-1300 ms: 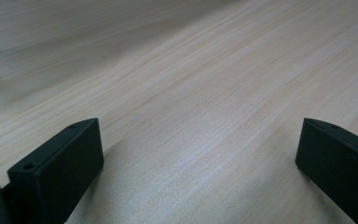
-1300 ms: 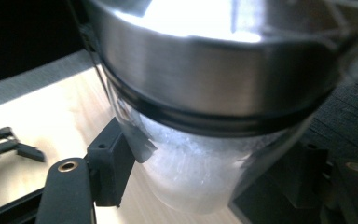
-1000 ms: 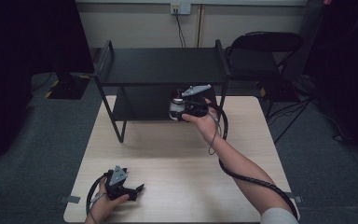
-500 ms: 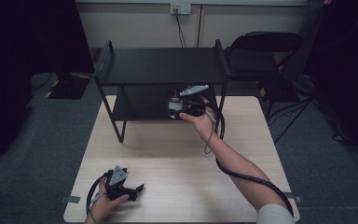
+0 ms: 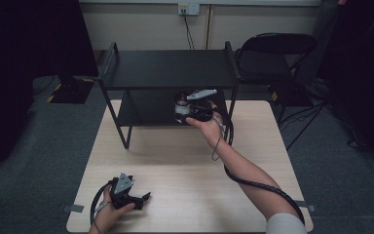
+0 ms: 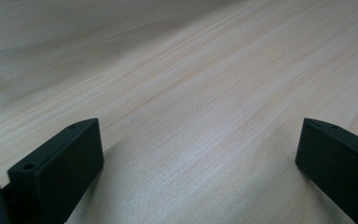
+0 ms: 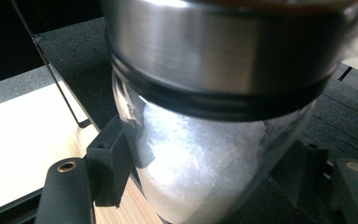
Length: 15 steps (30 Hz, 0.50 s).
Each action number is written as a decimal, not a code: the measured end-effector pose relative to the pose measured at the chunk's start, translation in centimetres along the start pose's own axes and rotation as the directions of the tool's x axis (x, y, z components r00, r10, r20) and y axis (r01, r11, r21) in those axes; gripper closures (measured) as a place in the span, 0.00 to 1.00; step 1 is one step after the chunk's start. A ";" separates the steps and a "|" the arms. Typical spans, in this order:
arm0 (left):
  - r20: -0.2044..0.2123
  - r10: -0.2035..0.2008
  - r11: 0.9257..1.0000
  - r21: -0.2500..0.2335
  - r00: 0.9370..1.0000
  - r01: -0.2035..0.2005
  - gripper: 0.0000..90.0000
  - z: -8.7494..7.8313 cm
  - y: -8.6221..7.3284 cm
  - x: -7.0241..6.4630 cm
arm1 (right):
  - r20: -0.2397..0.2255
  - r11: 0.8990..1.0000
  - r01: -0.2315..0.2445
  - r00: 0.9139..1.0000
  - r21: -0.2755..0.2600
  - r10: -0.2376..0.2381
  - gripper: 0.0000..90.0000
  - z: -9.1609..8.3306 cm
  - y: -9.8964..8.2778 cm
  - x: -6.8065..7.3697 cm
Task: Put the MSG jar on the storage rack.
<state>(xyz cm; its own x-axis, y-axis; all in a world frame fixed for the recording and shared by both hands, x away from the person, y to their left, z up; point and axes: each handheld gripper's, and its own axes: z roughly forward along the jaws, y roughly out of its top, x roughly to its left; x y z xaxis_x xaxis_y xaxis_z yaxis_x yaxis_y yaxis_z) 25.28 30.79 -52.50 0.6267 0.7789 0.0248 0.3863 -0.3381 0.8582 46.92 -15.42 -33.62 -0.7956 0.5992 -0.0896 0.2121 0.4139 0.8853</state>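
My right gripper [image 5: 187,113] is shut on a clear jar [image 5: 181,105] with a metal band and white contents, held at the front edge of the lower shelf of the black rack [image 5: 168,68]. In the right gripper view the jar [image 7: 205,154] looms close and tilted between the two black jaws, its steel collar above. My left gripper [image 5: 141,199] rests low on the wooden table [image 5: 185,161] near the front left corner, open. In the left gripper view its jaws stand wide apart over bare wood, with nothing between them.
The two-tier black rack stands at the back of the table. A black chair [image 5: 272,53] is behind the table at the right. A dark monitor [image 5: 39,39] stands at the back left. A black cable [image 5: 258,183] trails along the right forearm.
The right gripper has carried the jar a little left and further toward the rack's lower shelf. The left gripper has stayed put.
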 end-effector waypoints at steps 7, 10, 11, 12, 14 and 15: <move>0.005 -0.007 1.000 -0.003 1.000 0.007 0.00 0.0 -0.1 0.1 | -0.041 1.000 -0.009 0.999 0.003 0.009 0.06 -1.6 -1.1 -0.1; 0.011 -0.013 1.000 -0.008 1.000 0.013 0.00 -0.1 -0.1 0.3 | -0.072 1.000 -0.010 0.997 -0.010 0.009 0.00 -2.9 -2.2 0.3; 0.011 -0.016 1.000 -0.009 1.000 0.016 0.00 0.0 -0.2 0.3 | -0.081 1.000 -0.019 0.997 -0.017 0.018 0.00 -3.5 -2.6 0.4; 0.010 -0.013 1.000 -0.008 1.000 0.013 0.00 0.0 -0.1 0.3 | -0.082 0.999 -0.026 0.996 -0.021 0.024 0.00 -4.0 -3.0 0.7; 0.010 -0.011 1.000 -0.007 1.000 0.011 0.00 0.0 -0.1 0.3 | -0.081 1.000 -0.012 0.997 -0.012 0.011 0.00 -5.0 -3.6 1.3; 0.010 -0.011 1.000 -0.006 1.000 0.011 0.00 0.0 -0.1 0.3 | -0.086 1.000 -0.005 0.996 -0.013 0.004 0.00 -5.5 -4.0 1.5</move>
<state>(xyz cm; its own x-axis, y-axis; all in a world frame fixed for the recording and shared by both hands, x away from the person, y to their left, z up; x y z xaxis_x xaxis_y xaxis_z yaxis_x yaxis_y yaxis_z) 25.43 31.05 -52.58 0.6292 0.7772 0.0098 0.3890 -0.3258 0.8617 41.79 -19.94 -34.75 -0.8403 0.5401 -0.0463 0.2092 0.4020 0.8914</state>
